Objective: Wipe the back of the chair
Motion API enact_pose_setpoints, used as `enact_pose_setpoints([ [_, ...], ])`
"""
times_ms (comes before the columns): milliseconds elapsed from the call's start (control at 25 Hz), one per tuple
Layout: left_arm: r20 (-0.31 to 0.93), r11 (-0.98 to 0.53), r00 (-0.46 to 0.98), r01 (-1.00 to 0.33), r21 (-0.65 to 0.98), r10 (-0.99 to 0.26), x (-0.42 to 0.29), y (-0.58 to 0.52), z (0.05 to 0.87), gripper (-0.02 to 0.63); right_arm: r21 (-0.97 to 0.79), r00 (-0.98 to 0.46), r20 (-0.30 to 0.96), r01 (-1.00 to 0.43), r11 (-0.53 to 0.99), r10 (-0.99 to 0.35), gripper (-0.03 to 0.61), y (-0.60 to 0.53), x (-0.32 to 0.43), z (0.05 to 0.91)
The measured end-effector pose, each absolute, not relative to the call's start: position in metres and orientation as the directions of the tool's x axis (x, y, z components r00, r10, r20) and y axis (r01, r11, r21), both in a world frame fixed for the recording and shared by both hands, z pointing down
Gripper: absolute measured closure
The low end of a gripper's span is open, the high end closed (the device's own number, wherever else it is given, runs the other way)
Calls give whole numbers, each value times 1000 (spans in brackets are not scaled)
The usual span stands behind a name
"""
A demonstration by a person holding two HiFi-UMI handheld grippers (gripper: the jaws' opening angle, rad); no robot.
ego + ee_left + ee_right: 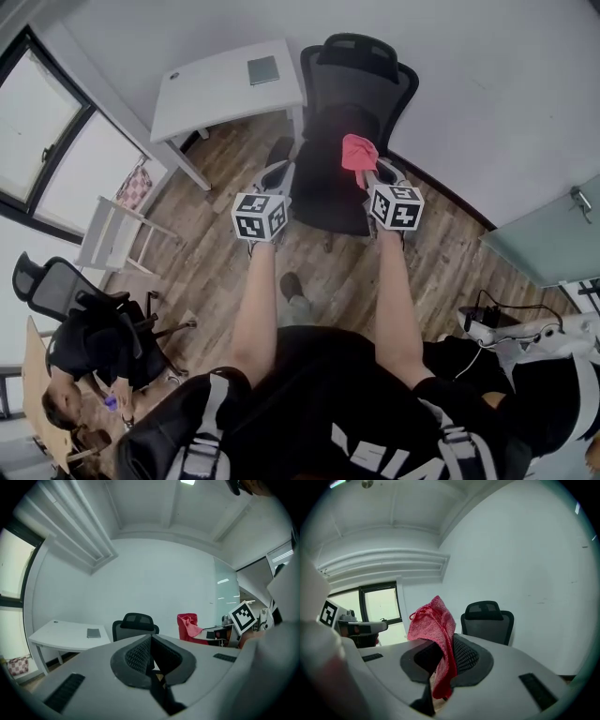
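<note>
Closest to cam: both forearms stretched fwd, a gripper in each hand. Left gripper [151, 654] has its jaws pressed together w/ nothing between them. It's basically idle, held off to the left, prob just to stay out of the way.

Right gripper [440, 670] is the working one. Its jaws are pinched on a red cloth [433, 620], gripped low so most of the fabric bunches up and flops above/ahead of the tips. Makes sense imo: you want loose cloth leading so fabric meets the chair first, not plastic.

Next out is the black office chair [349, 103], facing the person, seat nearest, backrest + headrest behind it near the white wall. The cloth hangs over the seat area in front of the backrest, not touching it afaict. So wiping hasn't started; I'd call this the approach.

Further left there's a white desk [225, 89] w/ a grey notebook-ish thing [263, 69] on it, just beside the chair but not in the way.
</note>
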State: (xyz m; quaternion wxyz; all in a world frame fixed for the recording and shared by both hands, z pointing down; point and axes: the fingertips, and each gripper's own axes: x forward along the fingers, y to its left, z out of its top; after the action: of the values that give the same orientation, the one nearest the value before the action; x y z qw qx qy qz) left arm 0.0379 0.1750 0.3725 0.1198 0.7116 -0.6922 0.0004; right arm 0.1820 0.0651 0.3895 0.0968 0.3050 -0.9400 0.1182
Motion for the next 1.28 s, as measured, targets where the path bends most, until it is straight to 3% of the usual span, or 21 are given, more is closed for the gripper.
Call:
enact_pose_setpoints([
  [520, 158, -40, 68, -983, 177, -985, -102, 76, 367, 589, -170, -778, 244, -622, 765, -579, 506, -34, 37, 380],
  [1280, 212, -107, 144, -978, 177, -967, -209, -143, 409, 589, -235, -746, 293, -663, 711, -598, 506, -244, -88, 445],
])
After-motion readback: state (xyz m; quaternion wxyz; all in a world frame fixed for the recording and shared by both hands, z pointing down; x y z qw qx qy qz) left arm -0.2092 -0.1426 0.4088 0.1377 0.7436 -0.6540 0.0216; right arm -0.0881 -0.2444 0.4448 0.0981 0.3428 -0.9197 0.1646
